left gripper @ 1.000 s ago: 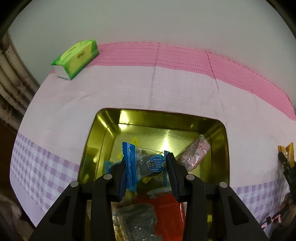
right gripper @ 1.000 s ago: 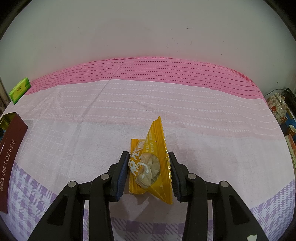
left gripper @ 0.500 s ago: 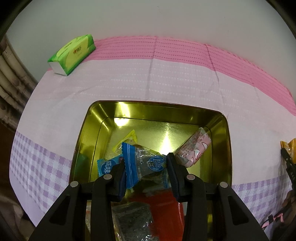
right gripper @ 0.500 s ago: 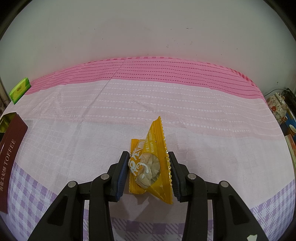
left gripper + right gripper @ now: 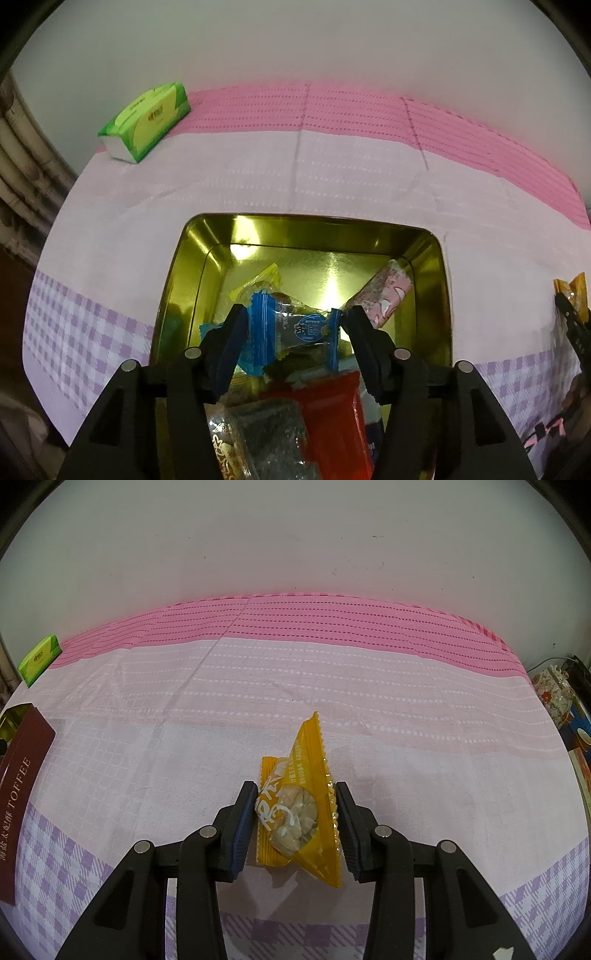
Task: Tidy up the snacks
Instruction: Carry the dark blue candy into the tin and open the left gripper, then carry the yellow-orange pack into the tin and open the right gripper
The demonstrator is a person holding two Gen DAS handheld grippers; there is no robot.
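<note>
In the left wrist view my left gripper (image 5: pixel 293 325) is open over a gold tin (image 5: pixel 436 258). A blue-ended snack packet (image 5: pixel 295 328) sits between the spread fingers, resting on the pile of snacks inside. The tin also holds a red packet (image 5: pixel 332 413), a pink packet (image 5: pixel 388 295), a yellow packet (image 5: pixel 258 284) and a dark packet (image 5: pixel 273 439). In the right wrist view my right gripper (image 5: pixel 295 812) is shut on an orange snack packet (image 5: pixel 303 801) just above the cloth.
A green tissue pack (image 5: pixel 146 120) lies at the back left of the pink and lilac tablecloth; it also shows in the right wrist view (image 5: pixel 38 659). The tin's dark red "TOFFEE" side (image 5: pixel 18 782) is at the left. Clutter (image 5: pixel 554 690) stands off the table's right edge.
My left gripper has lowered into the tin and its fingers have opened, letting go of the blue-ended packet. The right gripper and its orange packet have not moved.
</note>
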